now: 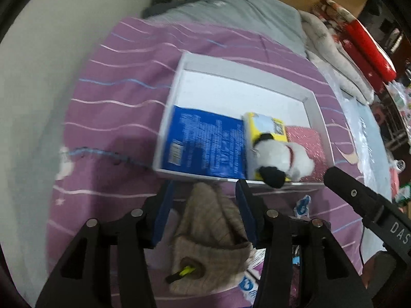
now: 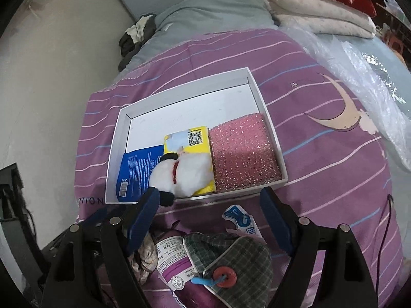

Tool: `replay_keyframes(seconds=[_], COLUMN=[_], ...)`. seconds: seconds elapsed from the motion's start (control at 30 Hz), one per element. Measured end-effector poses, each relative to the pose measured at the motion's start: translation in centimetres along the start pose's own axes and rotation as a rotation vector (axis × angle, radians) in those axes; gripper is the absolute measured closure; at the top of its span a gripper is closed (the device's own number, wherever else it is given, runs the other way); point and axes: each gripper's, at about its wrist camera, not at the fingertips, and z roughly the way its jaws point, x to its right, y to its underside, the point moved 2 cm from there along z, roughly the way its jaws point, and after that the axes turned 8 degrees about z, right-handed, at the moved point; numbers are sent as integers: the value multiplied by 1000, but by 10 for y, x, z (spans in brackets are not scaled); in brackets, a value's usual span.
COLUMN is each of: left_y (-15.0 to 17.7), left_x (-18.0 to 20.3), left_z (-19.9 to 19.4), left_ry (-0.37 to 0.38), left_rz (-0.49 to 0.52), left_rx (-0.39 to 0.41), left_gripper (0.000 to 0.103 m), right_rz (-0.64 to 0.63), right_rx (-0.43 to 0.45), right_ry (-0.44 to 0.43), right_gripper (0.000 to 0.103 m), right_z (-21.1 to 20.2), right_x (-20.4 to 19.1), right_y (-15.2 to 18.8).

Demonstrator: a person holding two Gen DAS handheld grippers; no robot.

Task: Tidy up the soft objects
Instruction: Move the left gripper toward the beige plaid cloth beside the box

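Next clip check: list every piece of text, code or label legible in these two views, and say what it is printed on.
"DAS": on the right gripper's black body, cut off at the picture's edge.
"OTTON": on the purple bedsheet, start hidden.
QR code, no readable words: yellow packet.
White print and barcode, too blurred: blue packet.
Label on purple package: too small to read.

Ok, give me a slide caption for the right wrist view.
Open right gripper above a plaid pouch, facing a white box holding a plush dog and pink sponge.
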Motion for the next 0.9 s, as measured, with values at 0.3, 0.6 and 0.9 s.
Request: replay_keyframes(seconds=[0.3, 0.6, 0.9], left_y=[0, -2, 0], left_x=[-1, 0, -13], left_z=[-31, -33, -41], left_ry=[50, 86, 124], left_rz=[13, -2, -30], left_rx=[60, 62, 86], left_gripper=[51, 51, 51], right_rz=[-15, -15, -45], right_rx=[-12, -36, -55], right_ry=[14, 18, -12], right_gripper=[22, 22, 22], right_z=[-1, 7, 5], right_x=[-1, 1, -8], right_y=[1, 3, 7])
